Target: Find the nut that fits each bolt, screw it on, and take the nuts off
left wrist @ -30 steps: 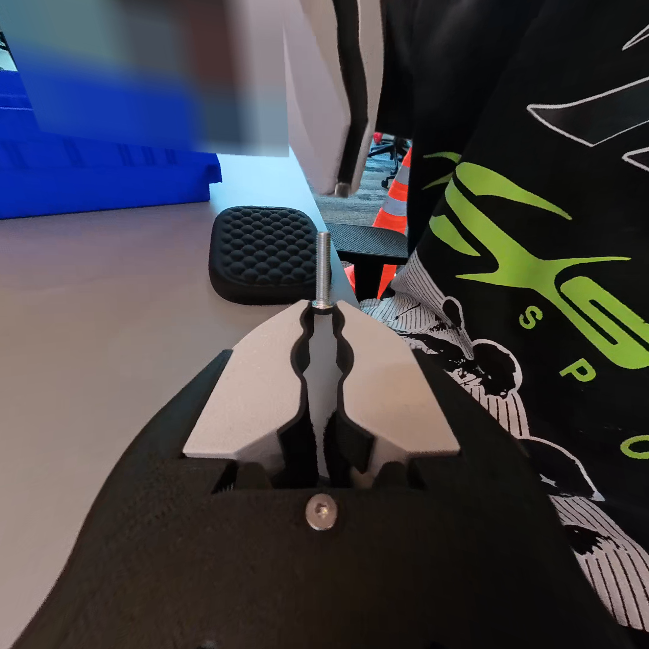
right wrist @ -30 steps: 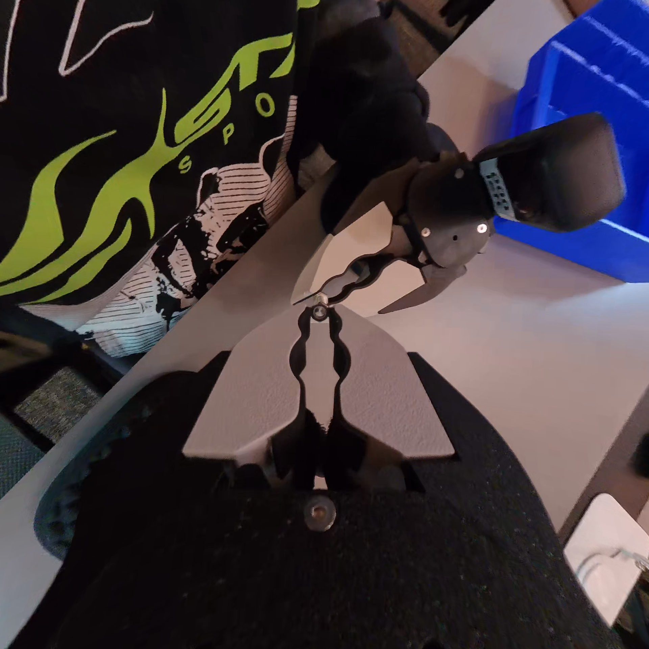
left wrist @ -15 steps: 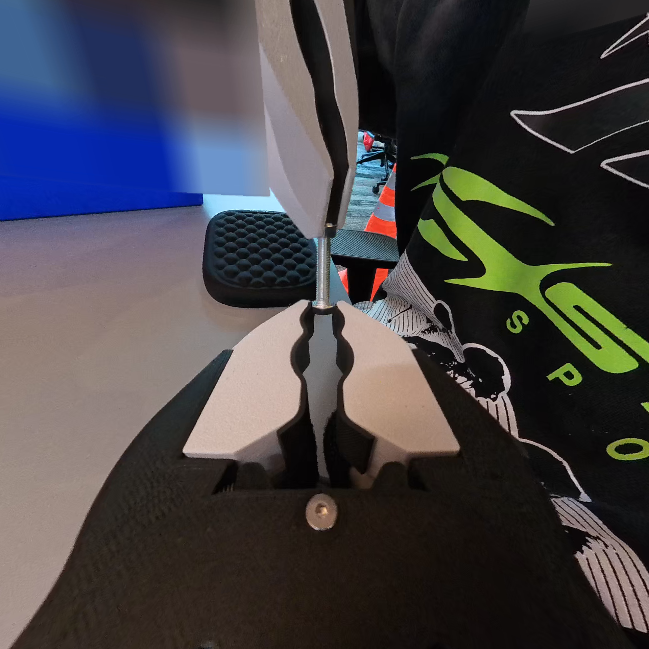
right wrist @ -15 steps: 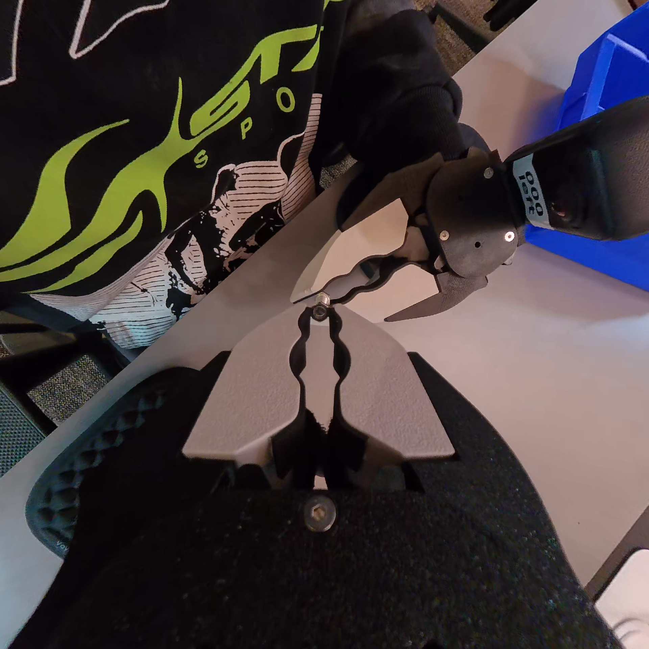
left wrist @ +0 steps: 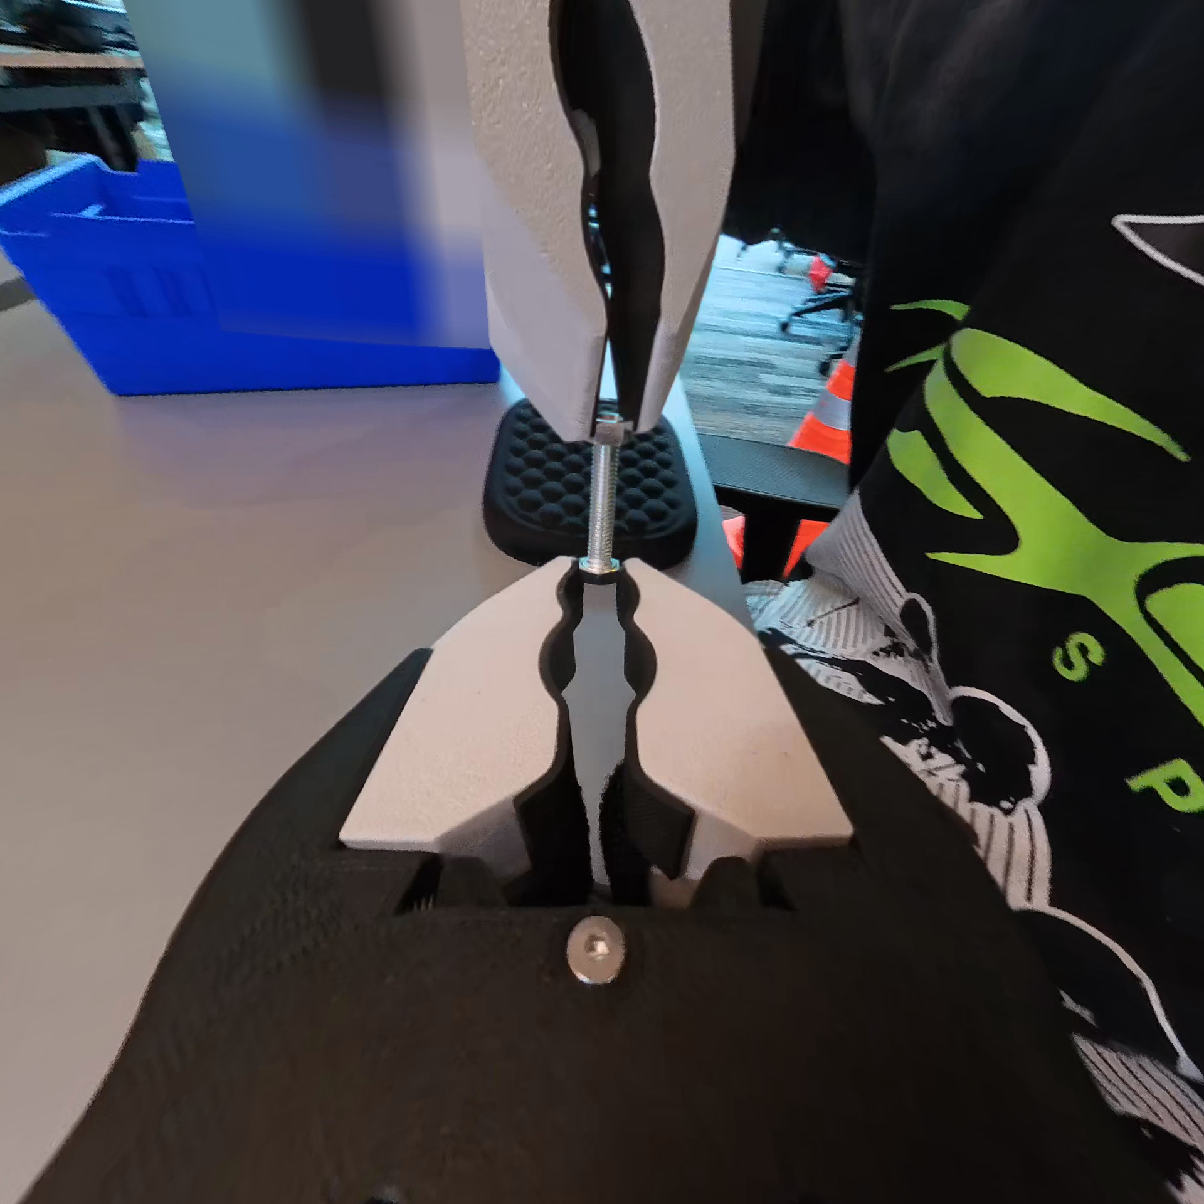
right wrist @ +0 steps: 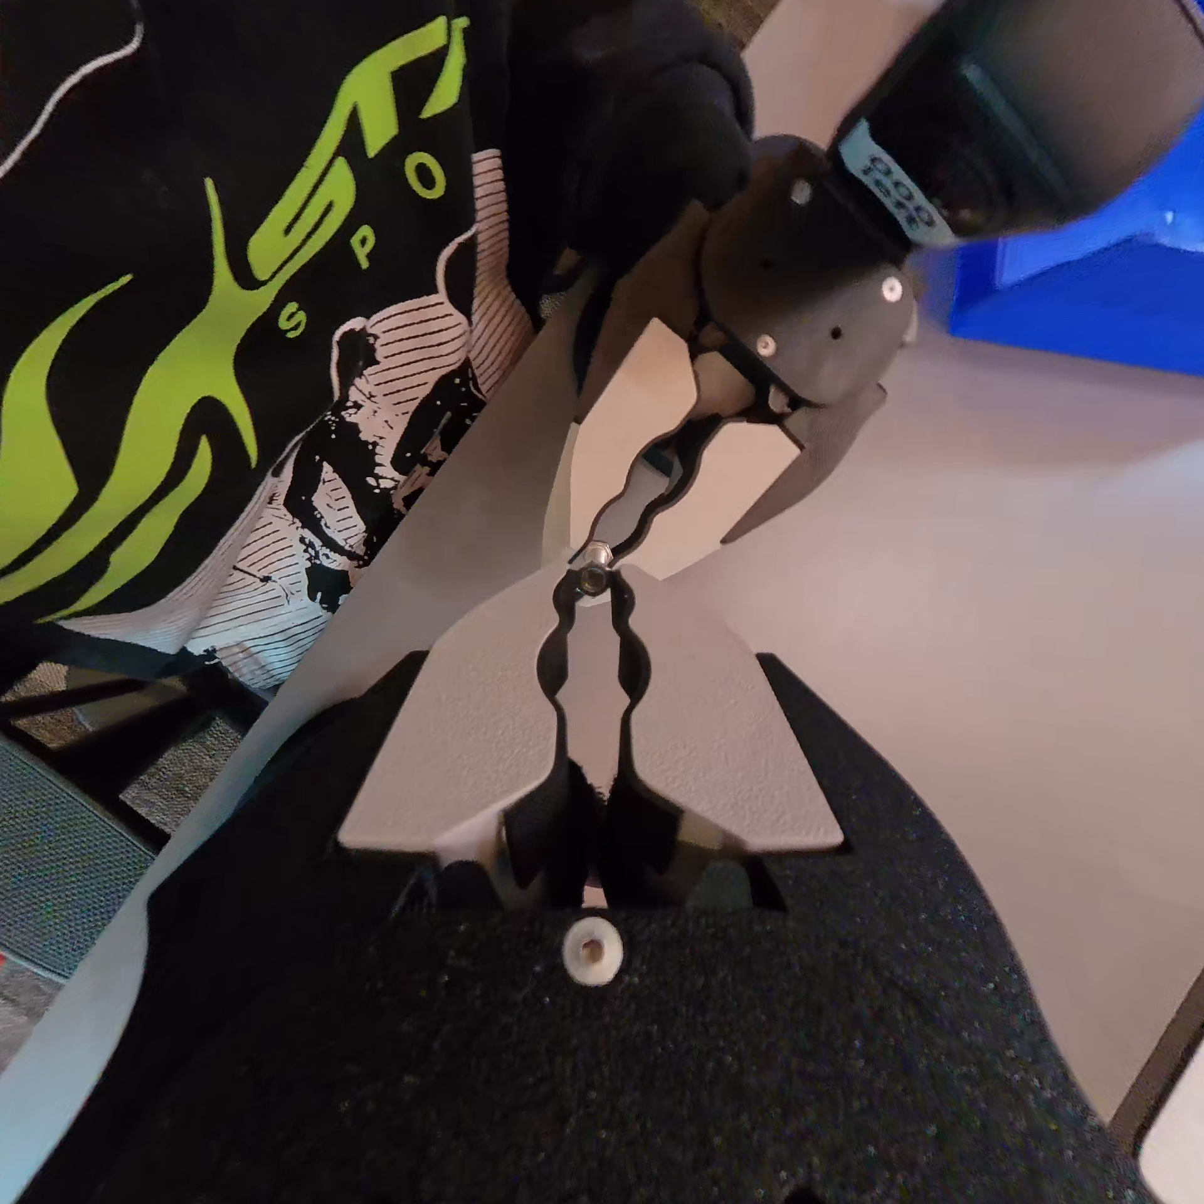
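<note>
Compared with a second ago, the right gripper (left wrist: 611,427) has come down over the free end of the bolt (left wrist: 602,505), where earlier the thread stood bare with that gripper well above it, and the blue bin (left wrist: 130,286) shows more fully behind. Going from left to right in the left wrist view: the blue bin stands at the far left on the pale table (left wrist: 195,586), and its inside is not visible, partly because of a blurred patch, so I cannot tell what it contains. Next comes the black dimpled pad (left wrist: 554,482), lying behind the bolt. At the centre, the left gripper (left wrist: 599,576) is nearly closed, its pads pressing on the hexagonal head of the bolt, which stands upright above the fingertips. From above, the right gripper is nearly closed on a small silver nut (left wrist: 610,430) that touches the tip of the thread. I judge that the task is at the start of the screwing for this pair: the nut is only at the top, almost all the thread is still bare, and the unscrewing is not yet done. On the right is the person's black printed shirt (left wrist: 1016,521)
</note>
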### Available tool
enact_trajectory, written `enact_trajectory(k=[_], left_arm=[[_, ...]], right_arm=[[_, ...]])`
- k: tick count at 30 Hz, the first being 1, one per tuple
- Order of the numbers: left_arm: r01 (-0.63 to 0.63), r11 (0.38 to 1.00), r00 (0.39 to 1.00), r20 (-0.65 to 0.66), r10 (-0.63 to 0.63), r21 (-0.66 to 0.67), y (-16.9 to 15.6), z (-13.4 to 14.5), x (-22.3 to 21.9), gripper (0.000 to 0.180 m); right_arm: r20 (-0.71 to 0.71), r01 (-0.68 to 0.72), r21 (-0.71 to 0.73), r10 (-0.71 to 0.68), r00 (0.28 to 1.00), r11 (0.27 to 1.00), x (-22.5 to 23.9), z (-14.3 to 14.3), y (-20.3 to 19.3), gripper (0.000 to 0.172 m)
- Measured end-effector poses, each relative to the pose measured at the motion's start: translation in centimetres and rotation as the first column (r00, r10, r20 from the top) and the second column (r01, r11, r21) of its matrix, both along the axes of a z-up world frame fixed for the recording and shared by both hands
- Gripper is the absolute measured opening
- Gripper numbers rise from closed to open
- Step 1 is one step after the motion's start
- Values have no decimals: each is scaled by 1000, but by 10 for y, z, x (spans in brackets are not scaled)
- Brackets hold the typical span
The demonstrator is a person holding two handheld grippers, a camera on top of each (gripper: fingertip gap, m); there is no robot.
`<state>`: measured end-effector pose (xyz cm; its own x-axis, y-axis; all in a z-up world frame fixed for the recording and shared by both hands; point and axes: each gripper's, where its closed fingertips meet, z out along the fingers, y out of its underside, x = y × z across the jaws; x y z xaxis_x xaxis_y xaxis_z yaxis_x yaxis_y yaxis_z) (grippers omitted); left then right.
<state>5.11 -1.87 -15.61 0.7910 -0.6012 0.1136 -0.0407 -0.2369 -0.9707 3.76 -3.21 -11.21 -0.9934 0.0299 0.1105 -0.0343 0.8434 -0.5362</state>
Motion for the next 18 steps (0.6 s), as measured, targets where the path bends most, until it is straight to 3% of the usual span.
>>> enact_trajectory(k=[5,10,18], left_arm=[[-196,979,979,-42,199,58,8,5,-16,10],[-380,919,922,-43,386,106,13,11,-33,10],[-634,751,744,-120,658,187,16,14,-59,10]], right_arm=[[29,128,24,-128,991,992,-11,4,5,10],[66,281,48,-284,957,958,-25,10,7,10],[48,480,106,-487,872,871,-43,11,11,10]])
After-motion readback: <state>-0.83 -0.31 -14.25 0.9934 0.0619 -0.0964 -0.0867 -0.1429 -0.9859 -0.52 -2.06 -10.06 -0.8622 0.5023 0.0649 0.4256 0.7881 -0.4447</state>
